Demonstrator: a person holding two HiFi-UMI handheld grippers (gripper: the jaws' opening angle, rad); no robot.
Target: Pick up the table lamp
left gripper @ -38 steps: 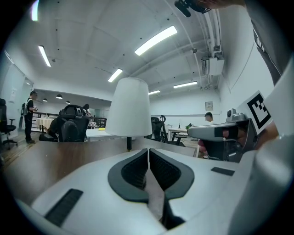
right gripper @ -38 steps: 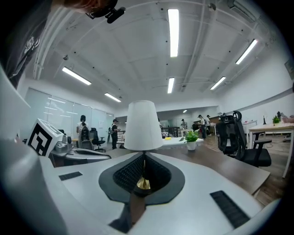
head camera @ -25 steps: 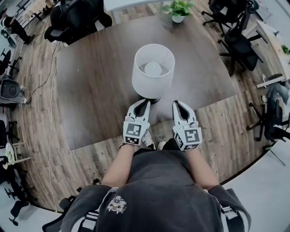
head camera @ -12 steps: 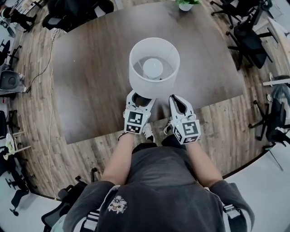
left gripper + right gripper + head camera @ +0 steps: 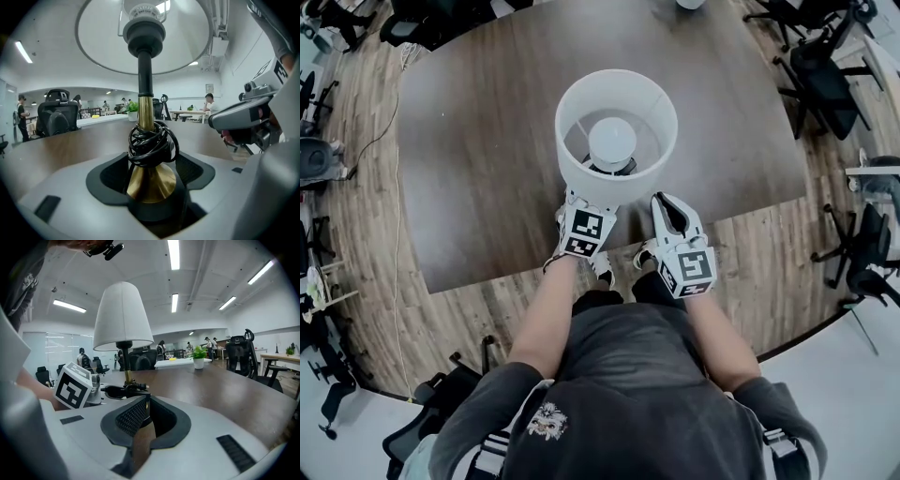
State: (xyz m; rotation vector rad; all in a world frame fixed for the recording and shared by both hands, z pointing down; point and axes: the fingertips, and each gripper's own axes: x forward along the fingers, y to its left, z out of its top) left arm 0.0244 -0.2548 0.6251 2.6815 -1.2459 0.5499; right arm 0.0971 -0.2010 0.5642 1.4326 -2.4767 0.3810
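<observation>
Brass, trumpet-flared base of table lamp sits between opening jaws of left gripper; right gripper closed

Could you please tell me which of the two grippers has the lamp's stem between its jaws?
The left gripper: its opening jaws straddle the brass stem of the table lamp; the right gripper is shut and empty.

One table lamp stands on the single dark table. It carries one white shade, one round bulb inside it, and one coil of black cord wound round its stem. Beyond the lamp there is one potted plant. To the lamp's right stand at least three black office chairs.
</observation>
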